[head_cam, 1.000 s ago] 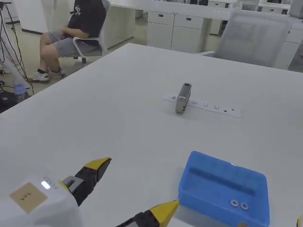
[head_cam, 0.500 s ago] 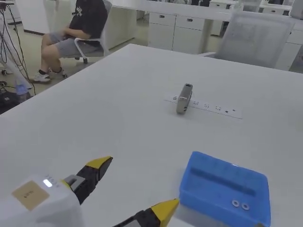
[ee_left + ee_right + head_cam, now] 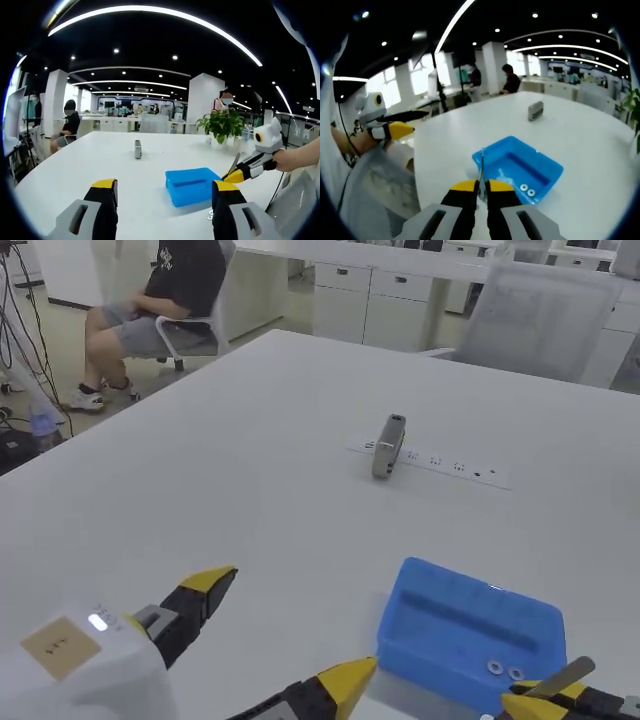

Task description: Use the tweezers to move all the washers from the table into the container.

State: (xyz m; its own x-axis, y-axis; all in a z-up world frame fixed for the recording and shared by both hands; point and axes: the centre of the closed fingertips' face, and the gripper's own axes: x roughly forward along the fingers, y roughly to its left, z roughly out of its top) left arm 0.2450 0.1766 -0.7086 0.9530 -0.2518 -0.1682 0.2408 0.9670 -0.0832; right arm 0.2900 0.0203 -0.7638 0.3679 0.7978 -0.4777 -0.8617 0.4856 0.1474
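Right, my right gripper point(image 3: 481, 186) has its jaws clenched on the tweezers point(image 3: 481, 167), tips aimed over the blue container point(image 3: 547, 170). Two washers point(image 3: 527, 190) lie inside, just right of them. My left gripper point(image 3: 165, 184) has its jaws spread, empty, with what looks like a stray washer point(image 3: 210, 216) on the tabletop point(image 3: 125, 170) beside them.

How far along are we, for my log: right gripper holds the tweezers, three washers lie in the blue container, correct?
Two washers, not three, lie in the blue container, as the right gripper view shows. The right gripper does hold the tweezers.
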